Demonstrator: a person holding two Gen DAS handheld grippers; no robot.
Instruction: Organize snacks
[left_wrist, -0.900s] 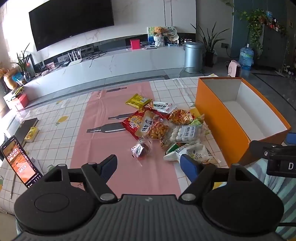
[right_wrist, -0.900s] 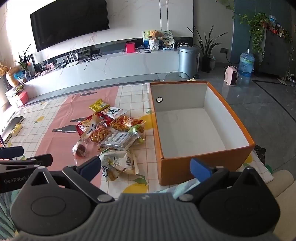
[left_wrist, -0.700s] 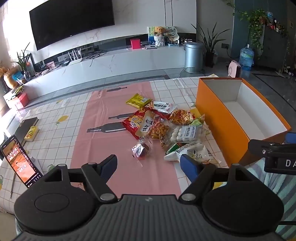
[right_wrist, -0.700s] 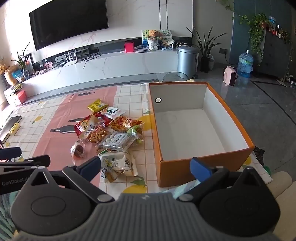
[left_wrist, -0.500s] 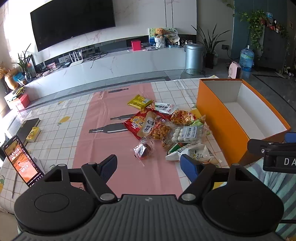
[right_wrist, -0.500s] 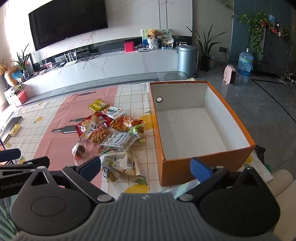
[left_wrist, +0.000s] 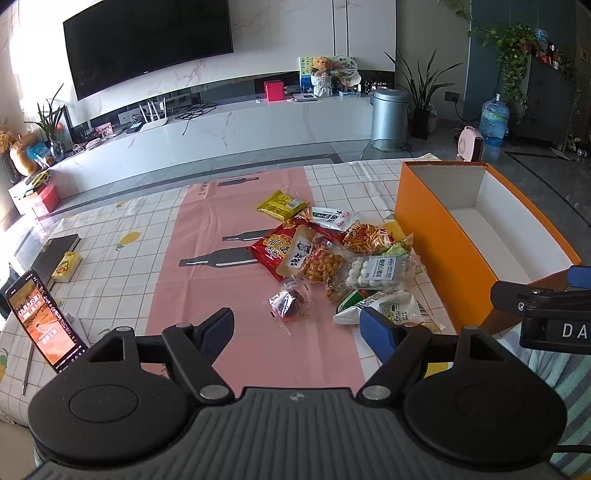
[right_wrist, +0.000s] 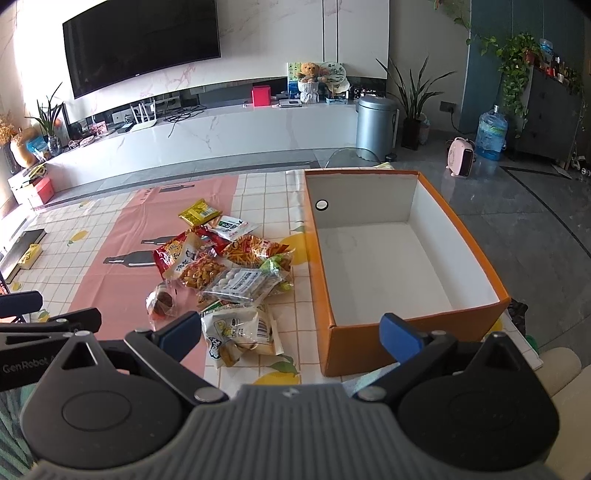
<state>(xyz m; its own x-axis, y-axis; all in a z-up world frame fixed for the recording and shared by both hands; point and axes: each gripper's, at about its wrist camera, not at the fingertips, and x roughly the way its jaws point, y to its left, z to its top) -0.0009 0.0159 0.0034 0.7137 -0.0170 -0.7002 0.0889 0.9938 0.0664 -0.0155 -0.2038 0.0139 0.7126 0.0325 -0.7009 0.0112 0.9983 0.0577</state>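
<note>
Left wrist view: left claw (left_wrist: 297, 328) spread wide, gripping nothing, snack pile (left_wrist: 332, 254) on the desk (left_wrist: 122, 236) beside the orange box (left_wrist: 436, 236). Right wrist view: right claw (right_wrist: 291, 334) also released, box empty.

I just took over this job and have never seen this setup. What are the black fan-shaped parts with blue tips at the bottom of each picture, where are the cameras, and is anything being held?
Those are two handheld grippers, one in each of a person's hands. Each carries a wide-angle camera looking forward along its two blue-tipped fingers, so each picture shows its own gripper at the bottom. The left gripper and the right gripper both stand wide open with nothing between the fingers. Nothing is held.

On the tablecloth lies a pile of snack packets, untouched. The nearest is a white bag. To the right of the pile stands an orange box, open and empty. A phone is propped up at the far left.
</note>
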